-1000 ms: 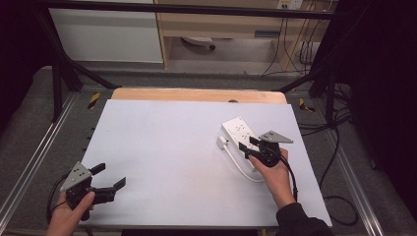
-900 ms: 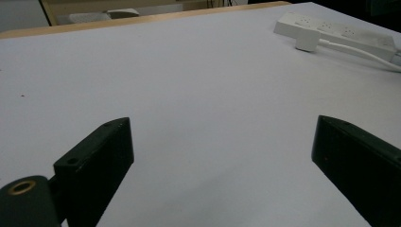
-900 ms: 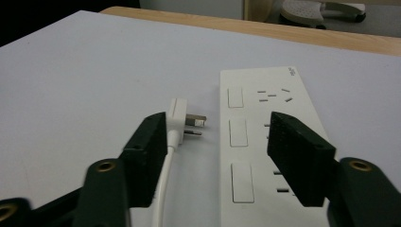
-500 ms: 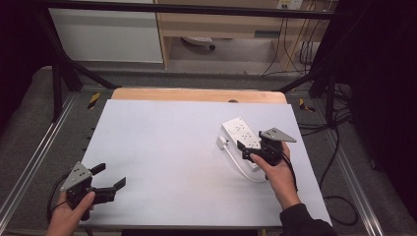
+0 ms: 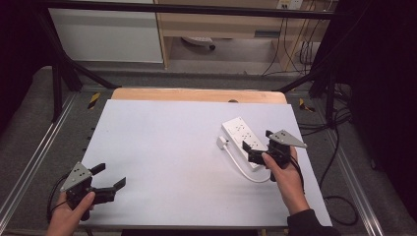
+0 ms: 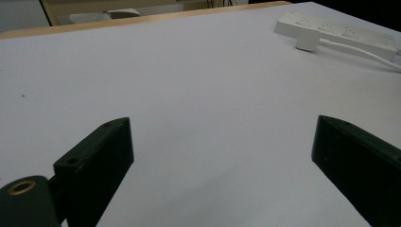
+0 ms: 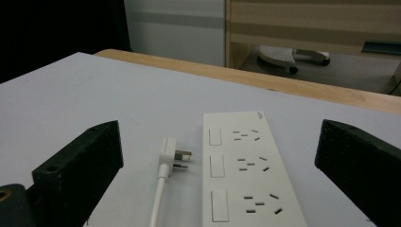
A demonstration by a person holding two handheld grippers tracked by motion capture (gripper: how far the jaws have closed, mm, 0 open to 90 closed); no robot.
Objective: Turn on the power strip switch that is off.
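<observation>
Right hand-held gripper (image 5: 259,147) has just lifted back off the power strip (image 5: 244,140), jaws having just been opening and now spread wide, nothing between them. The strip lies straight ahead on the desk (image 5: 162,147), long axis running away; its plug (image 7: 171,156) rests alongside. Left hand-held gripper (image 5: 112,181), also spread, sits well apart.

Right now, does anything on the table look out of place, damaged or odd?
Nothing stands out. The white power strip lies flat on the table, its plug unplugged beside it with prongs toward the strip, and its cord curls loosely. No damage or spill shows.
</observation>
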